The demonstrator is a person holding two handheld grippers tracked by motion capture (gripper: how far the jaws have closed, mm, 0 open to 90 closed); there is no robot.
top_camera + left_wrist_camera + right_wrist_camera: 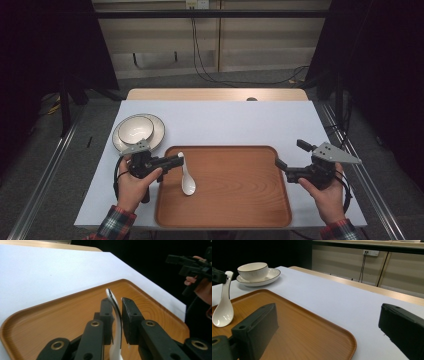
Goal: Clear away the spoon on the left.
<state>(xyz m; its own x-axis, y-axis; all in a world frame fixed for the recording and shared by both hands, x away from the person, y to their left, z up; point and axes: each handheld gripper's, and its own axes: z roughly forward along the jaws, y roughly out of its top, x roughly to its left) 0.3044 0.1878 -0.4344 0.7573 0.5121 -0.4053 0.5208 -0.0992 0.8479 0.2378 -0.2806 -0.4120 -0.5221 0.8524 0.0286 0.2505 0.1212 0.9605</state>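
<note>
Spoon [187,178] first: the white ceramic spoon is held by its handle in the left gripper [179,160], whose two black jaws are pressed together on the upper handle, as the left gripper view shows with the spoon [115,322] wedged between the pads. It hangs over the left part of the wooden tray [235,210], near the tray's left rim. Whether the scoop rests on the wood or hangs just above it cannot be told.

Its long axis runs close to upright in the right gripper view, handle tip up at the jaws and the scoop [222,315] down toward the tray. From the high view the scoop points toward the person and slightly to the right.

Judging by this, the grasp is done, and setting the spoon somewhere is left, likely in the bowl [135,127] on its plate [158,131] just beyond the tray's corner.

The right gripper [283,167] hovers at the tray's right edge, jaws wide apart and holding nothing.
</note>
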